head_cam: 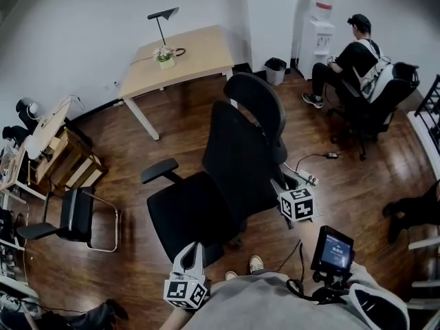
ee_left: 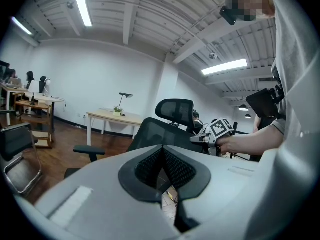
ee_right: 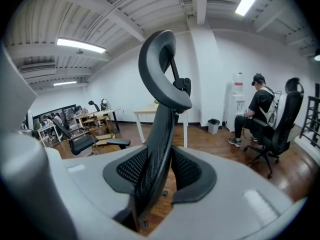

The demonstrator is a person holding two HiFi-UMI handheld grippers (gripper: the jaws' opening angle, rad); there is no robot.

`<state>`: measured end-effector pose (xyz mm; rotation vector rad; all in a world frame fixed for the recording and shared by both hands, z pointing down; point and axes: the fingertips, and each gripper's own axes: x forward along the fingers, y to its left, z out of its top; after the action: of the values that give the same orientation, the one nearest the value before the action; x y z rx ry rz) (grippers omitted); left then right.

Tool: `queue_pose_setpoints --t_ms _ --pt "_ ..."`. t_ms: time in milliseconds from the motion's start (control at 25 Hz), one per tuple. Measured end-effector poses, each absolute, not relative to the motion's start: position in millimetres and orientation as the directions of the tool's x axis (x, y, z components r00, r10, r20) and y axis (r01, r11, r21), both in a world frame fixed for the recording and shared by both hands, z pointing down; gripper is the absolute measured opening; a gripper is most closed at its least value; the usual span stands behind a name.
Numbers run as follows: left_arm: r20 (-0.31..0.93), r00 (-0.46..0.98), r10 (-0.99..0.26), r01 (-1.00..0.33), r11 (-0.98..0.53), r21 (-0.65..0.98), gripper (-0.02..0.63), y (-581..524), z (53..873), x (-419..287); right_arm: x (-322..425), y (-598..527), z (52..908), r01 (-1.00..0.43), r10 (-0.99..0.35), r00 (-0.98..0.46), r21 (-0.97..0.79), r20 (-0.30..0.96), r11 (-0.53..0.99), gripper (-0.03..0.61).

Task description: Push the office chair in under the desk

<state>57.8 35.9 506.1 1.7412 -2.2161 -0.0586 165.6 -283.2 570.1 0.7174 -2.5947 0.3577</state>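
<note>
The black mesh office chair stands mid-floor, its back toward me and its seat toward the wooden desk by the far wall. My right gripper is at the right edge of the backrest. In the right gripper view that backrest edge runs up between the jaws of the right gripper, and both pads press on it. My left gripper hangs low beside the seat's near edge, shut with nothing in it. From the left gripper I see the chair and the desk ahead.
A small black visitor chair and wooden shelves stand at the left. At the back right a person sits on another chair near a water dispenser and a bin. A cable lies on the floor.
</note>
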Motion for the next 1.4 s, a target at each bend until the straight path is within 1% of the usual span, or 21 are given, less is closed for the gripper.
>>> queue_pose_setpoints --t_ms 280,720,1400 --pt "0.223 -0.190 -0.956 -0.941 0.242 0.236 0.000 33.4 512.2 62.2 172.9 -270.0 572.8 -0.575 -0.449 -0.758 -0.161 0.473 0.802 0.153" --pt "0.199 -0.139 -0.970 -0.945 0.190 0.266 0.000 75.5 518.2 50.5 201.8 -215.8 572.8 -0.689 -0.521 -0.685 -0.220 0.510 0.691 0.144" --pt "0.174 -0.038 -0.984 -0.948 0.091 0.306 0.000 129.8 522.0 68.4 235.7 -100.7 570.1 -0.727 -0.477 -0.665 -0.352 0.574 0.589 0.166"
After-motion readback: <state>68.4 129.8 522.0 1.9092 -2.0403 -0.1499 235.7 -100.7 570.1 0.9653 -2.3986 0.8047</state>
